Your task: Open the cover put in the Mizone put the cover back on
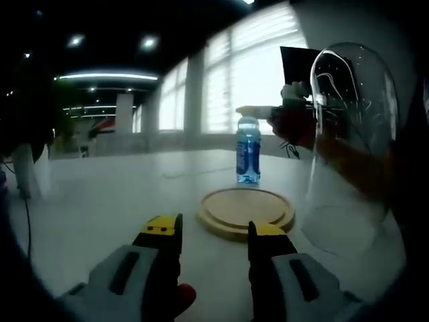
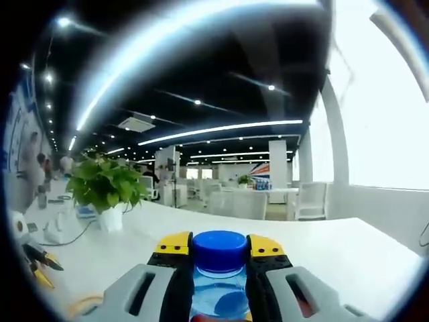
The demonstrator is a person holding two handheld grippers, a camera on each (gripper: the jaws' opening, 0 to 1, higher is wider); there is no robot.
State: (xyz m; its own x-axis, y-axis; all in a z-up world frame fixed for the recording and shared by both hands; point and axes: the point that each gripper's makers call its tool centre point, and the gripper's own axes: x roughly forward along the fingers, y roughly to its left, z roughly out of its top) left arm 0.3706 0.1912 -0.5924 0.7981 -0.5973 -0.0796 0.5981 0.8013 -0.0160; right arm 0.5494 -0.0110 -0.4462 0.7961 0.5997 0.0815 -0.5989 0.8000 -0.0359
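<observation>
Two grippers, two jobs. Right gripper clamped tight on the Mizone bottle, just under its blue cap, likely to carry it over to the round wooden base. Left gripper with jaws apart and nothing between them, low over the counter, probably waiting its turn. Clear cover already off, at 3 o'clock from the base, leaving the base bare for the bottle. Cannot tell whether resting on the counter or held up. From the left gripper view: base, cover, and the bottle upright at 12 o'clock past the base. From the right gripper view instead: the close grip and a potted plant at 10 o'clock.
</observation>
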